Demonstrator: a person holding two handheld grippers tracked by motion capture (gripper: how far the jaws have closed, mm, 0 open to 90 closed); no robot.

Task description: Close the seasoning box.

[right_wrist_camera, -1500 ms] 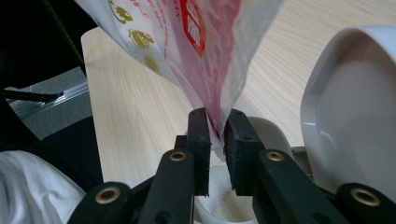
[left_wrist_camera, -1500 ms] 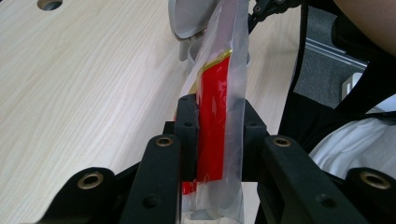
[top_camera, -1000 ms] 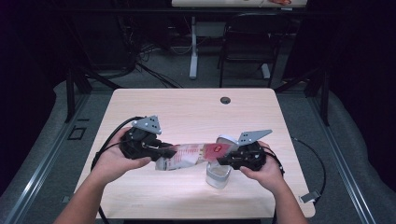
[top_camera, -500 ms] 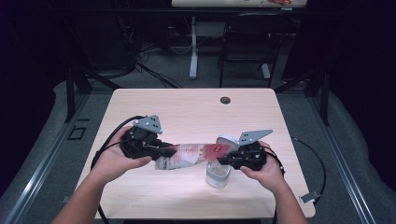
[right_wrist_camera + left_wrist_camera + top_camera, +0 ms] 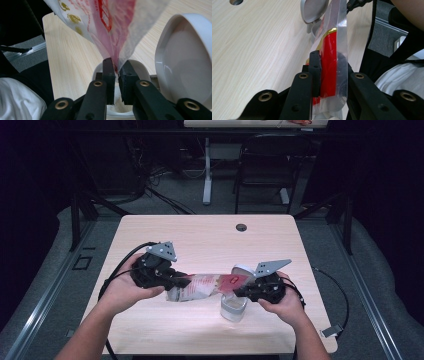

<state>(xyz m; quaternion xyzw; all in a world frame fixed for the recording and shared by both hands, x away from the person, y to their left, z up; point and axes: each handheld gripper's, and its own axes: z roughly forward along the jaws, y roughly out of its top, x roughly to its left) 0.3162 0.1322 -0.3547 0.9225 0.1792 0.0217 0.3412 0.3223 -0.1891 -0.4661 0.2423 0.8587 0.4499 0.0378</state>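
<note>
— Pale wood table (image 5: 200, 235) under it all; where's the bag (image 5: 202, 286)?
— Stretched level between both tools, above the open jar (image 5: 234, 306).
— Grips?
— Left gripper (image 5: 329, 72) clamps the bag's red end. Right gripper (image 5: 116, 72) has just been closing, pinching the other end over the jar's white powder.

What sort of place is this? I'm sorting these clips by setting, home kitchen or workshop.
Probably a lab or recording room, not a kitchen: a bare wooden table with a cable hole stands on grey floor with dark surroundings, loose cables run behind it, and a second desk stands at the back.
</note>
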